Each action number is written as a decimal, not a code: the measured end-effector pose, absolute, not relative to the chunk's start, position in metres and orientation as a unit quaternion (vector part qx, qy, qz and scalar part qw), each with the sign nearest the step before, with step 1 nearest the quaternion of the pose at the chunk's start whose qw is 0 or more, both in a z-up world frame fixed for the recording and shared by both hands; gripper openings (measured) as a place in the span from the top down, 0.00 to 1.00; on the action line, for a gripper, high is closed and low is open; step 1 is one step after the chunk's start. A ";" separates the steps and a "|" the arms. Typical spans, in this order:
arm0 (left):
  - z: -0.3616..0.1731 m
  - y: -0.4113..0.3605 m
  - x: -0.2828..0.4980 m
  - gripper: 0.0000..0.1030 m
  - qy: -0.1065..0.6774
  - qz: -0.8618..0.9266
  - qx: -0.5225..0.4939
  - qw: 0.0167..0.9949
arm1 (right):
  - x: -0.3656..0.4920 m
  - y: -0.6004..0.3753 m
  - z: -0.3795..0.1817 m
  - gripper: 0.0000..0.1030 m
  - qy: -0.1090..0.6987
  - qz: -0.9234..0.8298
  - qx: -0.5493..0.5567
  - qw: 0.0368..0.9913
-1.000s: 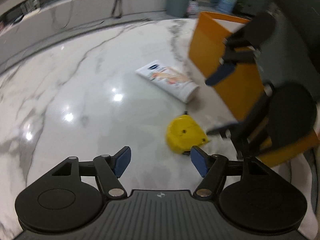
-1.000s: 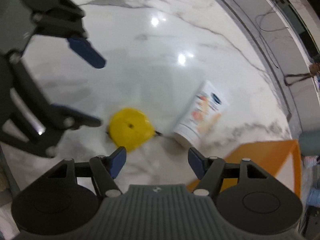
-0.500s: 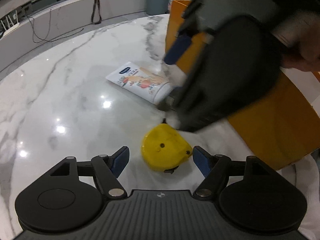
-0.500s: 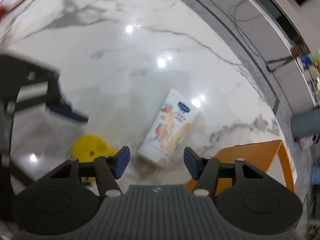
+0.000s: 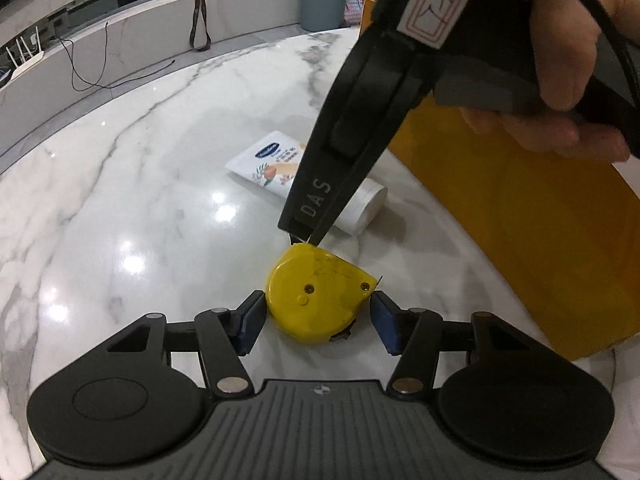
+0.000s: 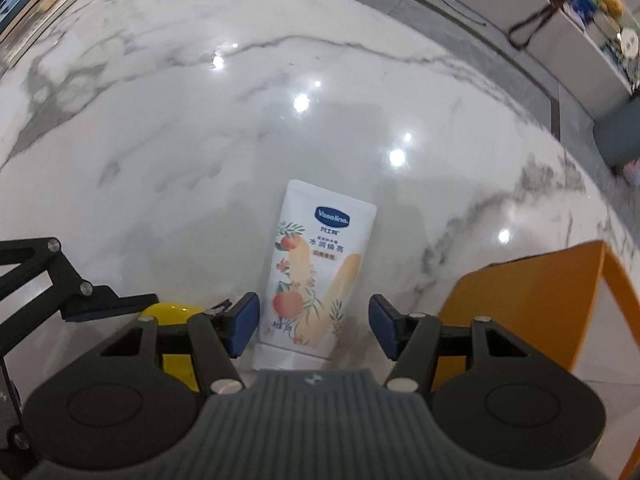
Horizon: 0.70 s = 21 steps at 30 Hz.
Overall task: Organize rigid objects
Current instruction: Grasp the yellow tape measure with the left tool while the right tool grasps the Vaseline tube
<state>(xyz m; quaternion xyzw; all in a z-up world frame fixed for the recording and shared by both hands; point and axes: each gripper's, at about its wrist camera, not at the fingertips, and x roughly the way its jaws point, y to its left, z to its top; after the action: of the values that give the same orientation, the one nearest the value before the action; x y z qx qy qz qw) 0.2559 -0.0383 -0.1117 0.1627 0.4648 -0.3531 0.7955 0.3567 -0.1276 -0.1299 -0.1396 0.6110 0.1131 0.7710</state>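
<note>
Marble table (image 6: pixel 160 128) is bearing an orange box (image 5: pixel 520 248), the released right gripper (image 6: pixel 314 326) straddling a white lotion tube (image 6: pixel 316 276), and the left gripper (image 5: pixel 318 320), jaws just closing, bracketing a yellow tape measure (image 5: pixel 316 296) without a confirmed clamp.

Left tool (image 5: pixel 318 316) narrowed around tape measure (image 5: pixel 318 300); right tool (image 6: pixel 312 326) now over tube (image 6: pixel 318 276).

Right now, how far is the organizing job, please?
Nothing looks put away yet. The yellow tape measure and the lotion tube both lie on the marble table, outside the orange box. In hand: the left claw has been closing around the tape measure, its pads close beside it but no grip is evident; the right claw straddles the tube, open. Left: grasp both and move them.
</note>
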 end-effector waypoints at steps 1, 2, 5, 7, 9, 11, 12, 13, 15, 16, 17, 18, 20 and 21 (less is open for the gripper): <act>-0.112 -0.039 0.256 0.34 0.464 -0.350 0.162 0.798 | 0.357 -0.129 -0.131 0.41 0.613 0.113 -0.135 0.770; -0.112 -0.040 0.256 0.33 0.462 -0.348 0.161 0.800 | 0.358 -0.129 -0.133 0.42 0.615 0.111 -0.132 0.770; -0.114 -0.043 0.258 0.31 0.457 -0.347 0.159 0.803 | 0.359 -0.130 -0.136 0.45 0.617 0.114 -0.121 0.769; -0.115 -0.045 0.258 0.31 0.455 -0.345 0.159 0.805 | 0.361 -0.129 -0.135 0.52 0.617 0.118 -0.113 0.769; -0.114 -0.046 0.256 0.35 0.456 -0.344 0.159 0.805 | 0.360 -0.130 -0.134 0.54 0.619 0.121 -0.109 0.768; -0.112 -0.048 0.252 0.36 0.459 -0.336 0.168 0.805 | 0.356 -0.128 -0.133 0.55 0.615 0.125 -0.115 0.770; -0.111 -0.049 0.249 0.36 0.461 -0.333 0.171 0.805 | 0.354 -0.127 -0.132 0.55 0.615 0.127 -0.119 0.769; -0.110 -0.050 0.248 0.36 0.463 -0.329 0.172 0.805 | 0.352 -0.126 -0.131 0.55 0.614 0.129 -0.123 0.769; -0.110 -0.056 0.252 0.36 0.467 -0.324 0.175 0.804 | 0.346 -0.125 -0.129 0.56 0.612 0.131 -0.127 0.769; -0.109 -0.055 0.251 0.36 0.469 -0.321 0.176 0.804 | 0.344 -0.125 -0.127 0.56 0.610 0.134 -0.127 0.770; -0.109 -0.054 0.250 0.36 0.471 -0.316 0.178 0.804 | 0.341 -0.125 -0.125 0.56 0.609 0.135 -0.127 0.771; -0.107 -0.054 0.248 0.36 0.473 -0.312 0.180 0.804 | 0.338 -0.126 -0.123 0.56 0.608 0.136 -0.127 0.772; -0.104 -0.052 0.246 0.36 0.475 -0.306 0.182 0.804 | 0.333 -0.127 -0.119 0.56 0.607 0.138 -0.127 0.772; -0.101 -0.049 0.247 0.36 0.476 -0.304 0.182 0.805 | 0.329 -0.127 -0.116 0.56 0.607 0.140 -0.128 0.772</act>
<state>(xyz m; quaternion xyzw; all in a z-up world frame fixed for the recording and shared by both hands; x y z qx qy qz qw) 0.2466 -0.0492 -0.1013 0.1823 0.4758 -0.3044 0.8048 0.3294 -0.1271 -0.1160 -0.1279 0.6071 0.1397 0.7717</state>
